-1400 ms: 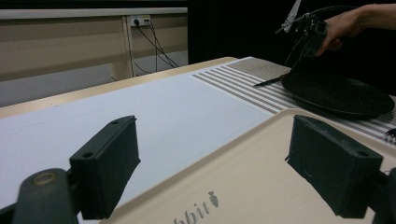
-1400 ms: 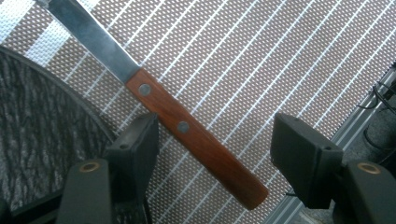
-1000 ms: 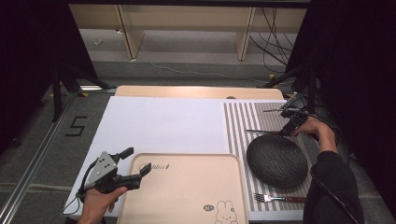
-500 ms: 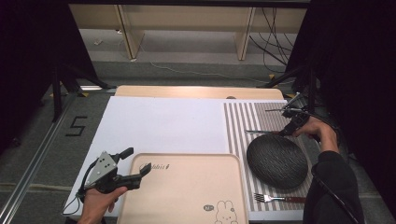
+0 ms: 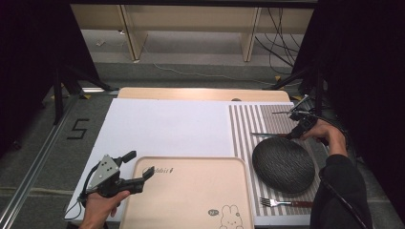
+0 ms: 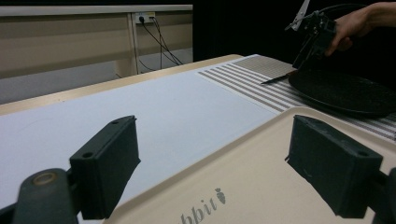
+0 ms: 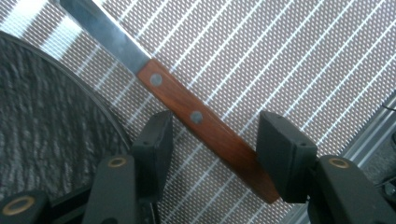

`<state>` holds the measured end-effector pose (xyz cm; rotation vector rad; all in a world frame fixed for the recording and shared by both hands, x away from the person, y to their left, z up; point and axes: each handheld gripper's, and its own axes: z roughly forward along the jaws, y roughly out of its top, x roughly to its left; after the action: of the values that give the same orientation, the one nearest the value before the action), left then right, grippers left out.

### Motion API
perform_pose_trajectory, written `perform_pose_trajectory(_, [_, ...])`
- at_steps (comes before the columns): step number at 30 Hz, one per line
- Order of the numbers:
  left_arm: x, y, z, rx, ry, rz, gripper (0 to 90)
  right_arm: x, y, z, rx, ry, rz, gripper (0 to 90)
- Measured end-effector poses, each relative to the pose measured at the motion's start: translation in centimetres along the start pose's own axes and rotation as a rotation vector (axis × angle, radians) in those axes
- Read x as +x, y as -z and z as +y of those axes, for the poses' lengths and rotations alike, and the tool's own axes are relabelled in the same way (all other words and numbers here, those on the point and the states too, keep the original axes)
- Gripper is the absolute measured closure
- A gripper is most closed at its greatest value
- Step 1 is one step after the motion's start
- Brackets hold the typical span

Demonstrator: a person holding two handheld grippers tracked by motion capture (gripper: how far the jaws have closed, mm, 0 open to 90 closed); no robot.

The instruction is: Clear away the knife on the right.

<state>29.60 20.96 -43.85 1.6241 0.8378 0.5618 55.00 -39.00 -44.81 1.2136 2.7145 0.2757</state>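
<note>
**Gripper closes in on knife beside dark plate**

High view: on a white table (image 5: 162,126) with a striped placemat (image 5: 248,124), the right gripper (image 5: 297,128) hangs over a wooden-handled steel knife (image 5: 265,135) beside a round black textured plate (image 5: 282,164).

Left gripper view: the left gripper (image 6: 212,163) gapes wide over a beige tray (image 6: 261,186), holding nothing.

Right gripper view: the jaws have just been closing, half-open astride the handle, pads not pressing.

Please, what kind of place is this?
Probably a lab or studio set up for recording table-setting work: a table with a striped placemat, a black plate and a tray, black curtains at both sides, loose cables on the floor.
</note>
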Motion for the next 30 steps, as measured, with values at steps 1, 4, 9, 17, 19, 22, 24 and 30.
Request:
perform_pose_trajectory(1, [0.0, 0.0, 0.0, 0.000, 0.000, 0.000, 15.8, 0.2, -0.1, 0.0, 0.000, -0.038, 0.003, 47.4])
perform_pose_trajectory(4, [0.0, 0.0, 0.0, 0.000, 0.001, 0.000, 15.8, 0.3, -0.2, -0.1, 0.025, -0.017, -0.005, 49.0])
perform_pose_trajectory(9, [0.0, -0.1, 0.0, 0.001, 0.003, 0.001, 15.8, 0.5, -0.2, 0.1, 0.021, 0.023, -0.020, 51.7])
perform_pose_trajectory(17, [0.0, 0.0, 0.0, -0.001, 0.003, 0.000, 15.8, 1.1, -0.1, 0.7, 0.059, 0.078, -0.037, 60.1])
perform_pose_trajectory(19, [0.0, 0.0, 0.0, -0.001, 0.005, 0.001, 15.8, 1.2, -0.2, 0.8, 0.064, 0.101, -0.038, 63.1])
perform_pose_trajectory(22, [0.0, 0.0, 0.0, -0.002, 0.003, -0.001, 15.8, 1.4, -0.2, 1.0, 0.067, 0.119, -0.051, 67.2])
perform_pose_trajectory(24, [0.0, 0.0, 0.0, 0.000, 0.001, -0.002, 15.8, 1.6, -0.2, 1.2, 0.076, 0.116, -0.046, 70.2])
perform_pose_trajectory(30, [0.0, 0.0, 0.0, 0.000, 0.000, -0.001, 15.8, 2.0, -0.2, 1.4, 0.096, 0.124, -0.040, 75.8])
